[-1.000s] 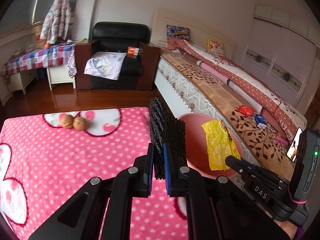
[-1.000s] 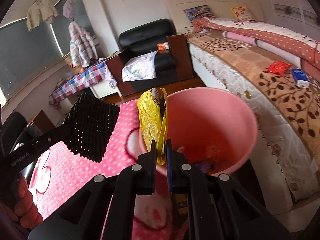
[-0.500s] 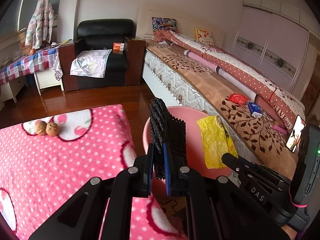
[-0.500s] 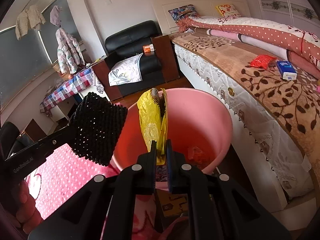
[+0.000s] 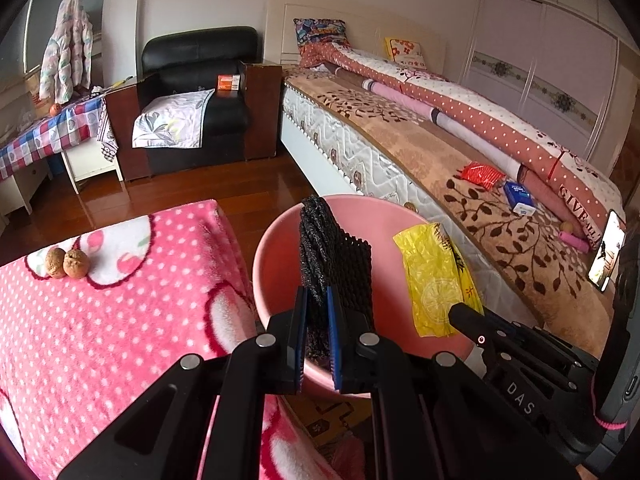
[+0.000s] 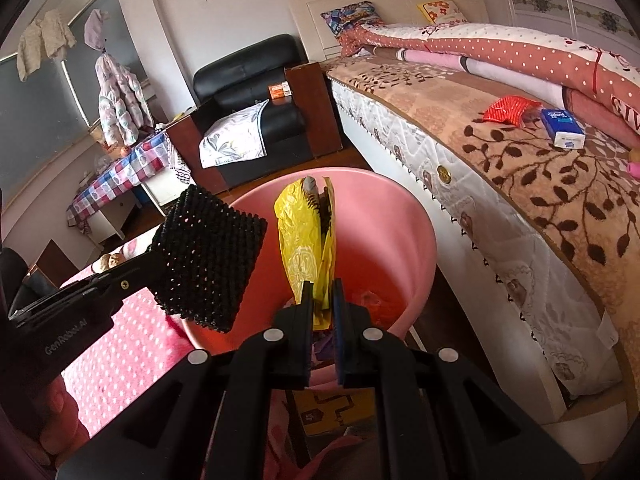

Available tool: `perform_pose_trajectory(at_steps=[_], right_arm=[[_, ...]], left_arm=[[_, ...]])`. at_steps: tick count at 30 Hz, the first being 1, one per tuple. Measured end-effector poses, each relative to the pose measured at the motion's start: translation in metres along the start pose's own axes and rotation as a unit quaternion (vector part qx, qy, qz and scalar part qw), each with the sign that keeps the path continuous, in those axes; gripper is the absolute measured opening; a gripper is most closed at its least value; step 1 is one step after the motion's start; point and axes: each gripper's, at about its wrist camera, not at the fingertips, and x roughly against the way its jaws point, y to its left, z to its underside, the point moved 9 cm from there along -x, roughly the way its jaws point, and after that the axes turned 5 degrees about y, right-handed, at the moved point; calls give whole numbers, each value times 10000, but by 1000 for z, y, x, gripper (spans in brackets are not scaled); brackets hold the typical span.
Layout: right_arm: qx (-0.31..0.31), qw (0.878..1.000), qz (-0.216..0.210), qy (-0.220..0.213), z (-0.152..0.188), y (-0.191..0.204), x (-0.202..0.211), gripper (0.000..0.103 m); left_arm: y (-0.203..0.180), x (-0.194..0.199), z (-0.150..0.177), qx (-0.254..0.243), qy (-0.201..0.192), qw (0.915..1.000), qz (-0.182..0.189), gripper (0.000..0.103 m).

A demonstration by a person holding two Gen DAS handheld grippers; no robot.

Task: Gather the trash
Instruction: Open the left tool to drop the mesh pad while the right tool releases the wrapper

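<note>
Black foam netting [image 5: 334, 268] sits clenched in the left gripper [image 5: 317, 342], above the near side of the pink bucket [image 5: 276, 248]; letting go only once clear of the rim should land it inside.

From the right wrist, the right gripper [image 6: 322, 334] pinches a yellow wrapper [image 6: 308, 240] over the bucket's mouth, ready to drop.

Pink bucket [image 5: 276, 236]: near rim hidden behind gripper fingers, bottom contents too jumbled to identify. Black foam net [image 5: 334, 264]: lower end hidden between pads. Orange box [image 5: 229, 82] on armchair: print too small to read. Phone [image 5: 606, 254] screen: picture unreadable. Person's hand [image 6: 56, 408] blurred at left edge.
</note>
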Motion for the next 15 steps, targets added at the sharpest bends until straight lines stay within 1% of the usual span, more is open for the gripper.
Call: perform_pose_trajectory(at_steps=[15], right_arm=[[-65,9999,-5,77,1,-7,-12,9]], left_arm=[[-6,-21,6,-20,226,9997,-109,10]])
